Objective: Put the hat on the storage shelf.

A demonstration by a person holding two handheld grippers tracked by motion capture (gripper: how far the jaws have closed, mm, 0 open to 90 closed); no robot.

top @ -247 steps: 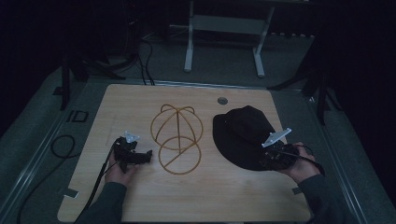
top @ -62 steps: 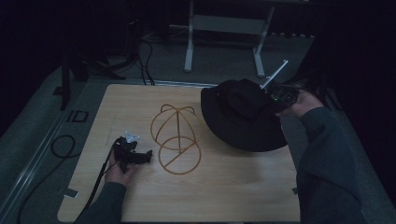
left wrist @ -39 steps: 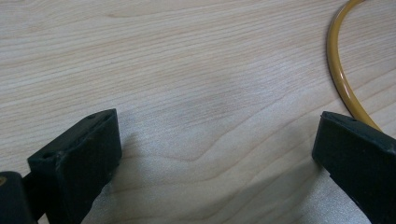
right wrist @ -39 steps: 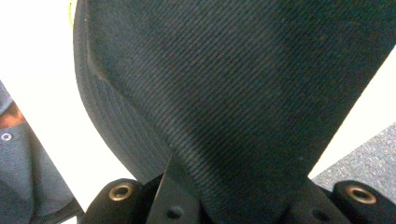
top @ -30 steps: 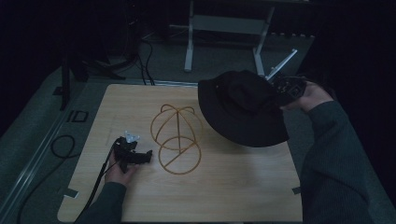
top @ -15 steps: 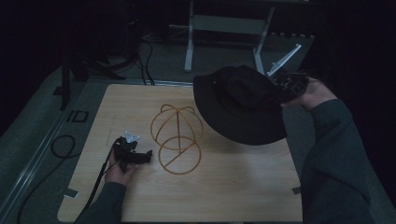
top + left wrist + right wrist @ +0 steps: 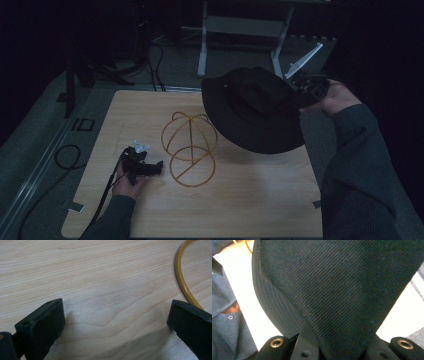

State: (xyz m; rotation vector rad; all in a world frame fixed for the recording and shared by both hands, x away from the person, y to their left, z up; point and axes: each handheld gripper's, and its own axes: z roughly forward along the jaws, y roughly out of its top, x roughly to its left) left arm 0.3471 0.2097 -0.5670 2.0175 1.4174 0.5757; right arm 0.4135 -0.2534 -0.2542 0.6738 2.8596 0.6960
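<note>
Hat hangs in the air over the desk's far right side, brim clamped in the right tool, likely lifted so it can go onto the wire stand just left of it. Left tool rests on the desk beside the stand's base ring, jaws apart, gripping nothing, probably ready to steady it.

The surface is seen as pale matt wood with visible grain. The hat is made of black twill-woven cloth, ribbed and matt. The yellow wire frame appears smooth and slightly glossy.
</note>
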